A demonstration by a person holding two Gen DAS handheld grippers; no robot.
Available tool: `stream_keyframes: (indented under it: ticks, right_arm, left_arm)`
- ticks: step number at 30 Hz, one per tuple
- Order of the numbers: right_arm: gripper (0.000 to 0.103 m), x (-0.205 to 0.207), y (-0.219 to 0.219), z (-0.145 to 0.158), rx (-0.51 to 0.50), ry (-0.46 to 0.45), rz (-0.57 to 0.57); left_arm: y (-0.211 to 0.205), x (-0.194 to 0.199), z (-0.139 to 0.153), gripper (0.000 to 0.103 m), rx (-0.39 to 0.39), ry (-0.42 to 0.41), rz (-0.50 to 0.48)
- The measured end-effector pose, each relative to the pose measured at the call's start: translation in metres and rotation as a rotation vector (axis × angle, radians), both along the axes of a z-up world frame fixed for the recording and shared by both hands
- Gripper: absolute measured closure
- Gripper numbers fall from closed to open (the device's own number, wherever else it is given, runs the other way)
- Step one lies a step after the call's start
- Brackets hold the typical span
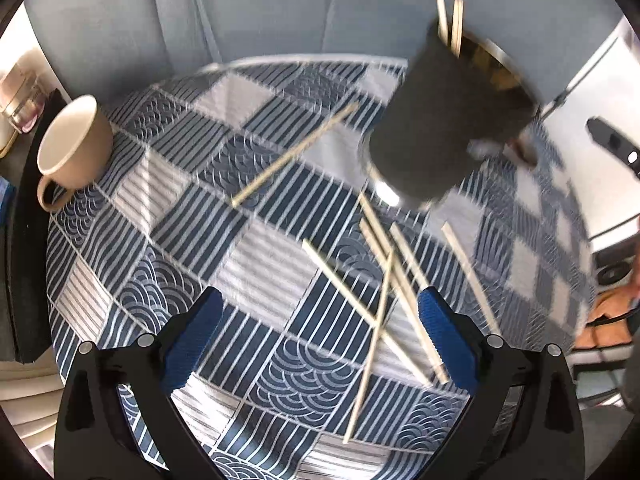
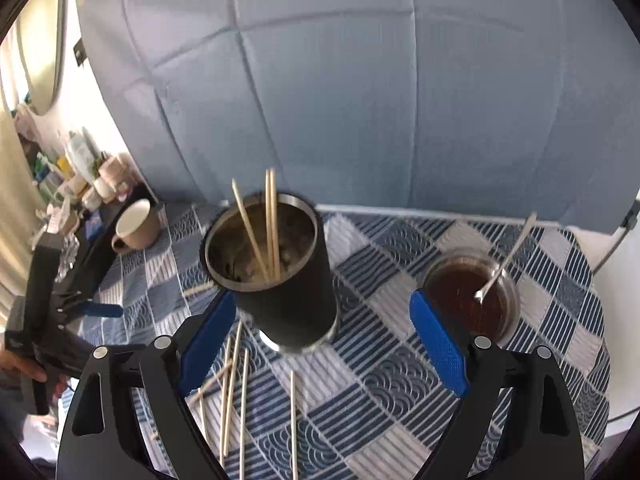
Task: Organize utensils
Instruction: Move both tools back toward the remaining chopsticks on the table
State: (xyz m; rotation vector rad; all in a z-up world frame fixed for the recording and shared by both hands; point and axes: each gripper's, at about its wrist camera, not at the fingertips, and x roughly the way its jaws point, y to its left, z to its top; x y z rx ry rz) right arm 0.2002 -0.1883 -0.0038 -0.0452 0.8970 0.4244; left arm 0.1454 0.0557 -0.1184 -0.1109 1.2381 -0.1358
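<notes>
Several loose wooden chopsticks [image 1: 344,285] lie crossed on the blue-and-white patterned tablecloth [image 1: 256,256], just ahead of my left gripper [image 1: 320,340], which is open above them with nothing between its blue pads. One more chopstick [image 1: 296,154] lies apart, farther out. A black steel tumbler [image 1: 440,128] holds a few chopsticks. In the right wrist view that tumbler [image 2: 288,292] stands just beyond my right gripper [image 2: 324,344], which is open; its left pad [image 2: 208,344] is close to the tumbler wall, the right pad well clear. Three chopsticks [image 2: 272,224] stick up from it. More chopsticks [image 2: 232,392] lie below.
A beige mug [image 1: 74,140] sits at the table's far left edge. A glass bowl of dark sauce [image 2: 472,300] with a spoon [image 2: 504,260] stands right of the tumbler. A blue-grey padded wall backs the table. Bottles crowd a shelf [image 2: 80,168] at left.
</notes>
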Motion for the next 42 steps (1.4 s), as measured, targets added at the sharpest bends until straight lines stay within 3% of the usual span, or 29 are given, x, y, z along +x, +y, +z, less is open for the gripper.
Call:
stream_keyframes:
  ticks: [10, 20, 28, 42]
  right_arm:
    - [0.019, -0.022, 0.004, -0.066, -0.086, 0.151, 0.024]
    - [0.019, -0.028, 0.017, -0.102, -0.181, 0.229, 0.065]
    - [0.019, -0.030, 0.028, -0.132, -0.231, 0.296, 0.091]
    - [0.019, -0.022, 0.044, -0.156, -0.282, 0.350, 0.117]
  left_arm:
    - [-0.020, -0.015, -0.049, 0.007, 0.118, 0.089, -0.090]
    - [-0.026, -0.012, -0.066, 0.007, 0.138, 0.126, -0.100]
    - [-0.033, -0.011, -0.081, 0.006, 0.199, 0.141, -0.119]
    - [-0.025, -0.009, -0.090, 0.004, 0.163, 0.124, -0.099]
